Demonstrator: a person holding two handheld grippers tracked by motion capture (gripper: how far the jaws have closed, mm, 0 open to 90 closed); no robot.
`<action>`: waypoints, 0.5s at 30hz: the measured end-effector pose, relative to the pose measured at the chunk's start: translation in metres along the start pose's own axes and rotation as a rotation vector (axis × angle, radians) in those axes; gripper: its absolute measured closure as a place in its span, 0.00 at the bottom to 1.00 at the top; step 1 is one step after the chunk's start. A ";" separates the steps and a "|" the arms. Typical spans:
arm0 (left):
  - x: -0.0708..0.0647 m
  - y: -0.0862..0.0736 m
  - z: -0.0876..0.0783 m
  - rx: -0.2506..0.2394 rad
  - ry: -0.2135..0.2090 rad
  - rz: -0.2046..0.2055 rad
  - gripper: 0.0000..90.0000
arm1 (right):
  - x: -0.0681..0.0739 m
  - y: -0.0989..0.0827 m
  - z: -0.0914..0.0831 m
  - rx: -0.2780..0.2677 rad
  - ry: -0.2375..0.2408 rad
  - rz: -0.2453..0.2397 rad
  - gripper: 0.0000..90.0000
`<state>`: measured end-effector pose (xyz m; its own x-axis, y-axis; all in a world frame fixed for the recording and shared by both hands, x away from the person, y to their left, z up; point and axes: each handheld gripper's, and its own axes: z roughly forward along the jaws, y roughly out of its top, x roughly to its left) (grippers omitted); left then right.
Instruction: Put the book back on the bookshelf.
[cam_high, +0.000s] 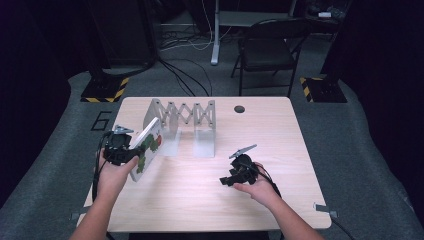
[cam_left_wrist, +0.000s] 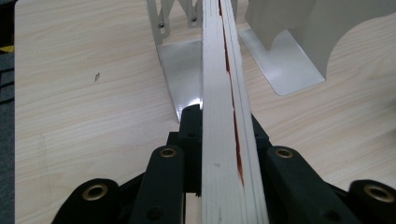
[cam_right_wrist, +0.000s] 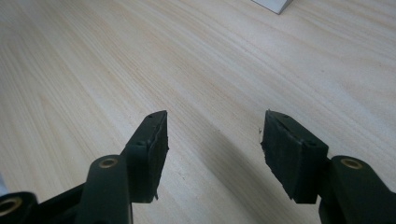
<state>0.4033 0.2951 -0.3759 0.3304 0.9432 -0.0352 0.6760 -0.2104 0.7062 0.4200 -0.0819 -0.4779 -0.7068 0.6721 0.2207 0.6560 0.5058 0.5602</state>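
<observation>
Thin wooden board clamped edge-on between fingers of left gripper, above table, beside white rack. Right gripper: fingers parted, empty, well apart from board.

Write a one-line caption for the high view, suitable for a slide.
Left gripper holds a flat wooden board beside the folding metal rack; right gripper, open, rests on the table.

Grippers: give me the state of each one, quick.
Left gripper: shut on the wooden board, held on edge.
Right gripper: open, nothing between its jaws, over the table.
</observation>
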 end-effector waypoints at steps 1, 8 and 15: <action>0.000 0.000 0.001 -0.004 0.004 -0.008 0.84 | 0.000 0.000 0.000 0.000 0.000 0.000 0.45; 0.001 0.006 0.010 -0.014 0.033 -0.030 0.84 | 0.002 0.000 0.000 0.011 0.002 0.018 0.45; 0.001 0.009 0.018 -0.010 0.051 -0.040 0.84 | -0.001 0.000 0.001 0.004 0.002 0.002 0.45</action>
<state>0.4214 0.2895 -0.3817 0.2687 0.9628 -0.0274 0.6814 -0.1699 0.7119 0.4204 -0.0820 -0.4786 -0.7059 0.6721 0.2236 0.6586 0.5065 0.5565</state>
